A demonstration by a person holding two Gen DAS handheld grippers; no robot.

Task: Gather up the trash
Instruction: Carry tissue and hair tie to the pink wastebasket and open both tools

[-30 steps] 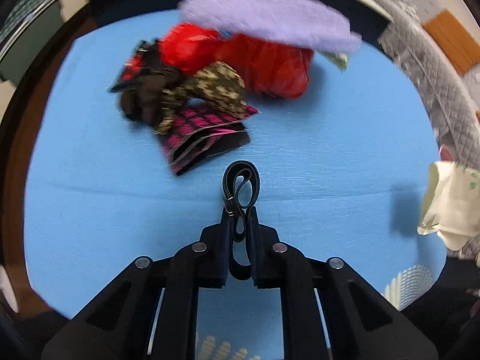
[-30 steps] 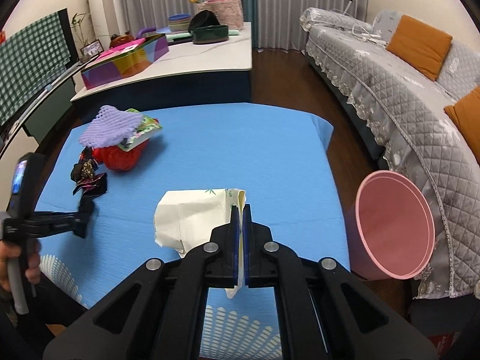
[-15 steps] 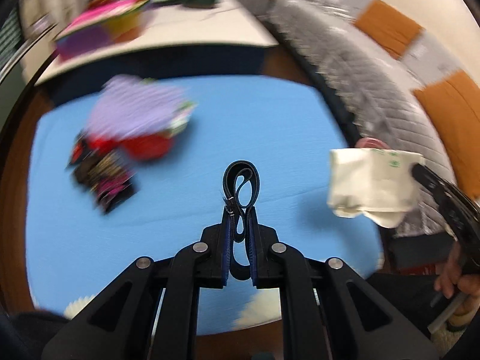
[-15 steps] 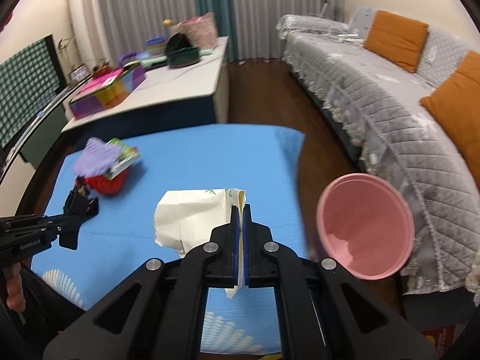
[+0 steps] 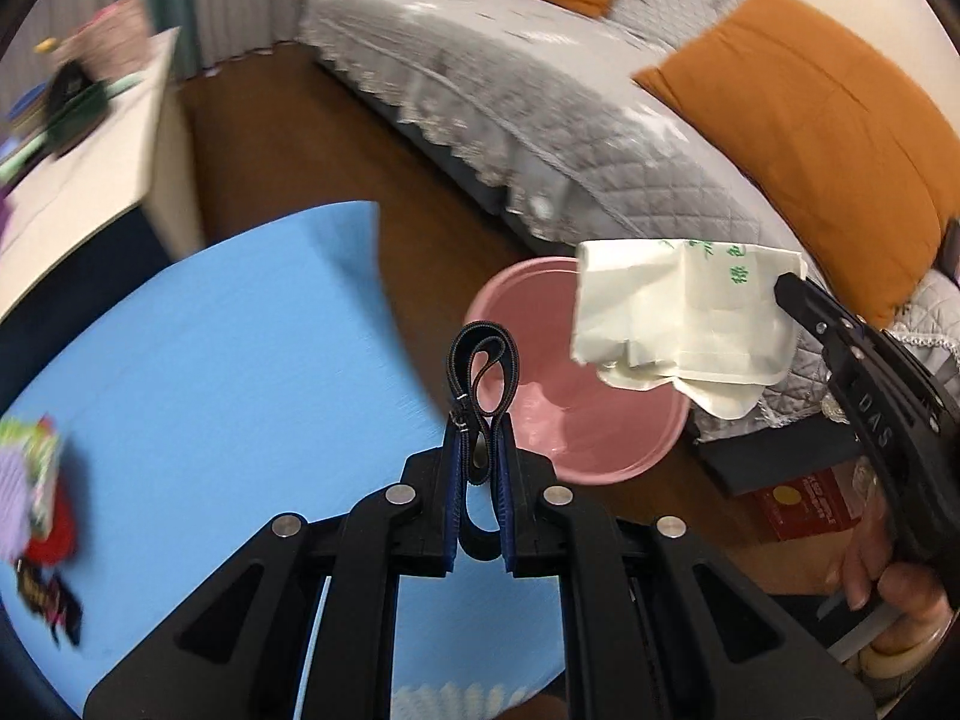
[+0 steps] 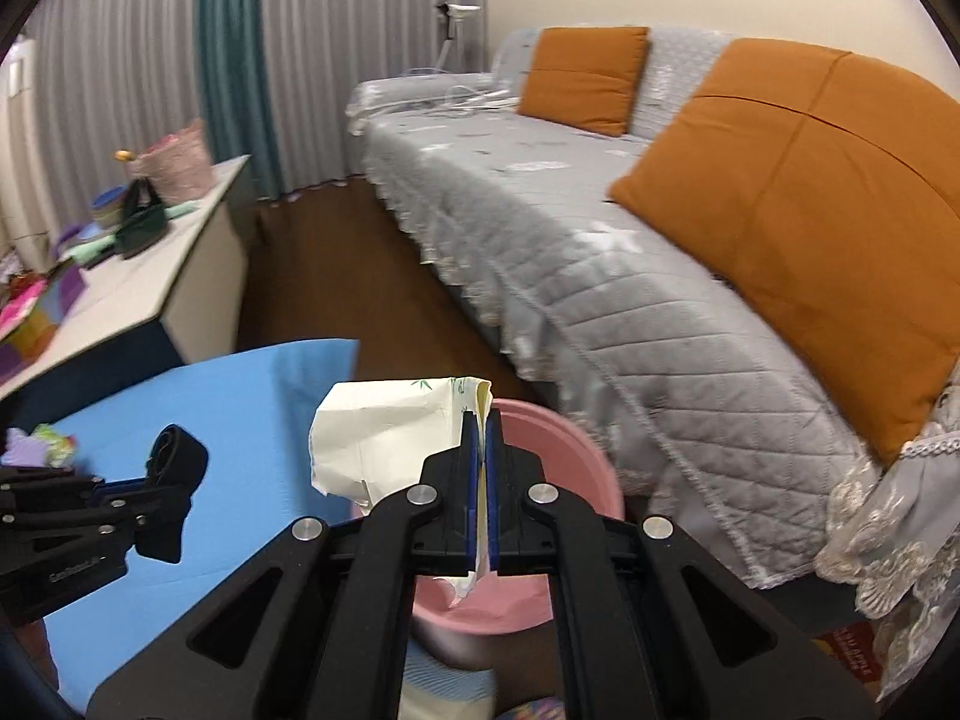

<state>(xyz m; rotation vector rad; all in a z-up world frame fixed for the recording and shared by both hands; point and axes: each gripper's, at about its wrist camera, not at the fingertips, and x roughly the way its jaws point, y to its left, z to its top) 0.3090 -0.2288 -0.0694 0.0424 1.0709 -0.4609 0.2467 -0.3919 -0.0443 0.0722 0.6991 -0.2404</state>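
My left gripper (image 5: 478, 426) is shut on a looped black strap (image 5: 482, 360) and holds it over the blue table's right edge, near the pink bin (image 5: 576, 414). My right gripper (image 6: 479, 420) is shut on a crumpled cream paper wrapper (image 6: 384, 432) and holds it above the pink bin (image 6: 564, 456). In the left wrist view the wrapper (image 5: 678, 312) hangs over the bin's far rim, with the right gripper (image 5: 786, 288) behind it. In the right wrist view the left gripper (image 6: 174, 456) with the strap is at the left.
The blue table (image 5: 210, 372) carries a pile of trash at its left edge (image 5: 36, 480). A grey sofa (image 6: 600, 252) with orange cushions (image 6: 810, 198) stands right of the bin. A white cabinet (image 6: 150, 276) with clutter stands behind the table. A red box (image 5: 804, 504) lies on the floor.
Both grippers have swung right from over the table toward the pink bin, each still holding its item. The wrapper now hangs over the bin and the strap is near its rim.
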